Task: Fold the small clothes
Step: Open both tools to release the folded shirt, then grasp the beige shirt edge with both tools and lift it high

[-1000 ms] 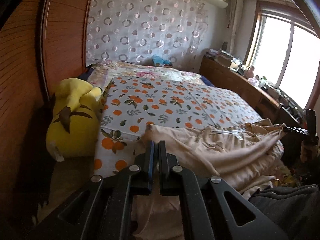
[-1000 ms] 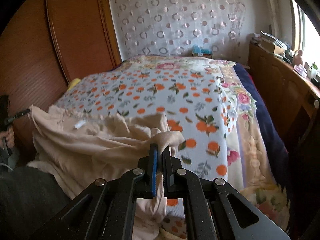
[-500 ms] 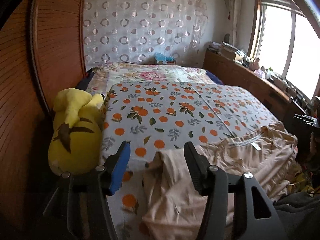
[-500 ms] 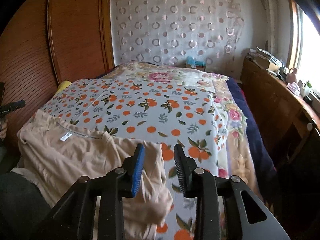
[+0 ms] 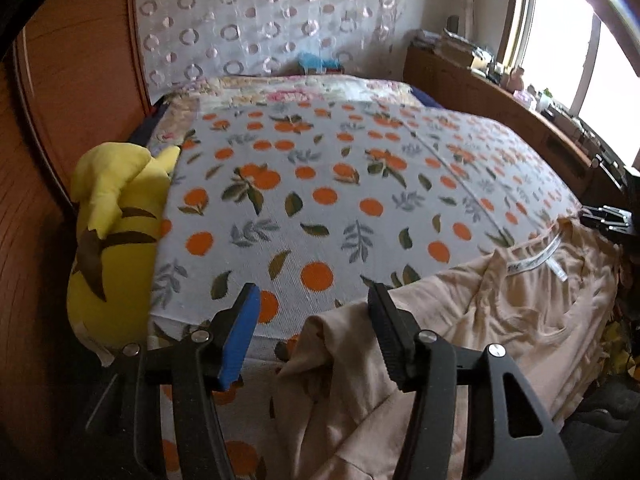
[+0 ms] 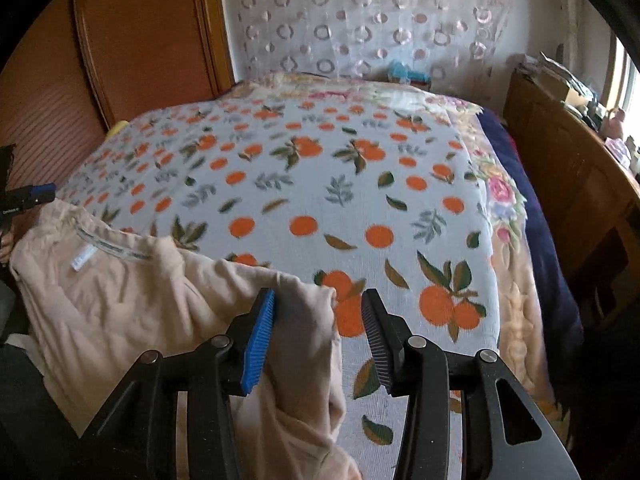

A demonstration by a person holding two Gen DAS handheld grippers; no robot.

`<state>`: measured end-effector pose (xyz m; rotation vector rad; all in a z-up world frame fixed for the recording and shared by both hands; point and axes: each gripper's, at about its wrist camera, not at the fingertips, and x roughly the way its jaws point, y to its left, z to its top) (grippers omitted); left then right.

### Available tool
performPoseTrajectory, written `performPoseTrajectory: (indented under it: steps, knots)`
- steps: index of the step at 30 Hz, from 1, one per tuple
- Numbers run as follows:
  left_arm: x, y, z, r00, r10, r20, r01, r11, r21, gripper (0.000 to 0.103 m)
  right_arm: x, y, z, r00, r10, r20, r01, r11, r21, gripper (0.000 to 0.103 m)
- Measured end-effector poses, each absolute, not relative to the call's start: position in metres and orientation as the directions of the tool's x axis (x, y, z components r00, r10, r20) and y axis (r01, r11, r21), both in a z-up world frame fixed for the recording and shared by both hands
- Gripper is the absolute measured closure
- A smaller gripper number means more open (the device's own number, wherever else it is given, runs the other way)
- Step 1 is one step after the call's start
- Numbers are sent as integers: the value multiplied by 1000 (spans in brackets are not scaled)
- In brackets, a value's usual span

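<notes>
1. Beige knit garment [image 5: 500,320] lies rumpled across the near edge of the bed [image 5: 320,184], its collar and white neck label facing up and its lower part hanging over the side.
2. The bed carries a white cover printed with oranges and green leaves, over a floral quilt [image 6: 504,200] at the far side.
3. The left tongs [image 5: 314,328] stand wide apart, gripping nothing; a fold of the garment rises between the blue pad and the black one.
4. The right tongs [image 6: 318,332] are likewise spread and empty, above the garment's corner [image 6: 304,308].
5. A yellow plush toy with brown stripes [image 5: 112,240] rests against the bed's left side, beside a wooden wardrobe [image 5: 80,80].
</notes>
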<state>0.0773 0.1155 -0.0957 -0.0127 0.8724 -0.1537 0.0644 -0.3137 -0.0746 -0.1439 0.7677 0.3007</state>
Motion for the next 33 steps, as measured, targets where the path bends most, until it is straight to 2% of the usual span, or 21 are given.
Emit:
performPoseTrajectory:
  steps: [5,11,12,15,16,18,20,22,24,30,33]
  knots:
    - [82,113,-106,607,-138,-782,129,989,-75,46,67,-317,-75,668,232,-707,-315,949,14,55]
    - [79,112,-106,610,-131,-782,126,990,-68,46,73,-315,-77,668,248,-701,-312,949,38,45]
    - [78,111,-105,609,-132,-783,127,990,-67,46,72,-313,-79,664,255,-703,-320,947,42,40]
    - [74,108,-105,605,-138,-784,140,988,-66,46,74,-308,-86,654,256,-712,-341,940,25,38]
    - [72,107,-105,606,-137,-784,147,987,-59,49,74,-307,-87,649,261,-715,-352,936,22,38]
    - [70,105,-105,603,-148,-784,157,985,-65,62,76,-307,-91,642,269,-718,-369,929,18,38]
    - [66,101,-104,600,-163,-783,174,982,-72,82,75,-304,-91,637,279,-718,-386,923,16,49]
    - [60,95,-101,607,-168,-777,183,981,-70,93,72,-302,-89,627,305,-717,-408,913,32,76]
    - [51,92,-91,637,-182,-749,190,979,-77,94,67,-301,-86,630,321,-707,-416,908,41,89]
    - [6,85,-14,774,-245,-584,220,969,-116,95,15,-310,-37,703,426,-569,-456,884,98,93]
    - [-8,84,33,824,-285,-489,250,958,-137,95,-18,-308,8,751,444,-489,-480,875,57,93]
